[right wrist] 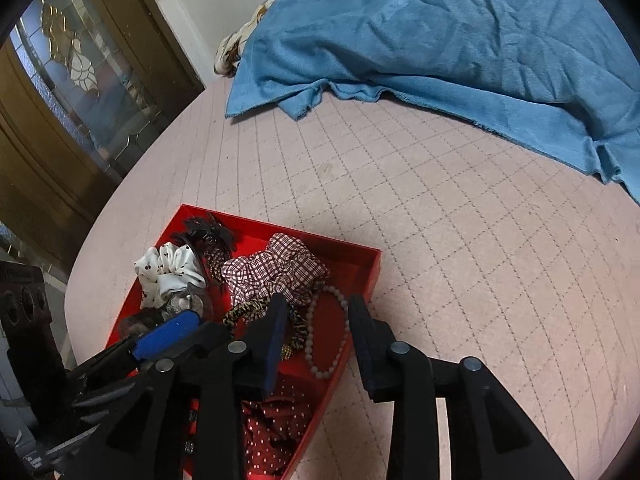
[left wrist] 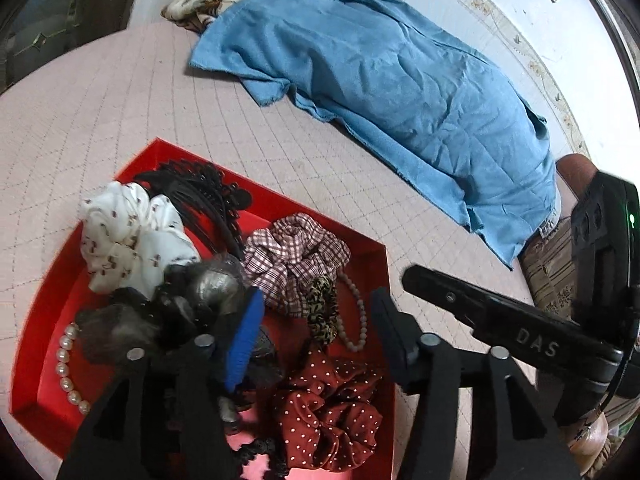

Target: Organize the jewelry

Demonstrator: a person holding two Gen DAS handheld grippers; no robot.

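A blue cloth (left wrist: pixel 384 92) sprawls far beyond both grippers on the pink quilted bed (right wrist: pixel 460 220). Beneath them sits the red tray (left wrist: pixel 372 256) of scrunchies. The left gripper (left wrist: pixel 316 328) hangs over it, jaws apart, nothing between. The right gripper's (right wrist: pixel 316 332) jaws, also apart, straddle the pale bead bracelet (right wrist: pixel 320 340) without touching it.

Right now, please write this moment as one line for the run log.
left tongs: open, empty, above red tray | right tongs: open, empty, over bead bracelet | scrunchies, pearls in tray | blue cloth on bed
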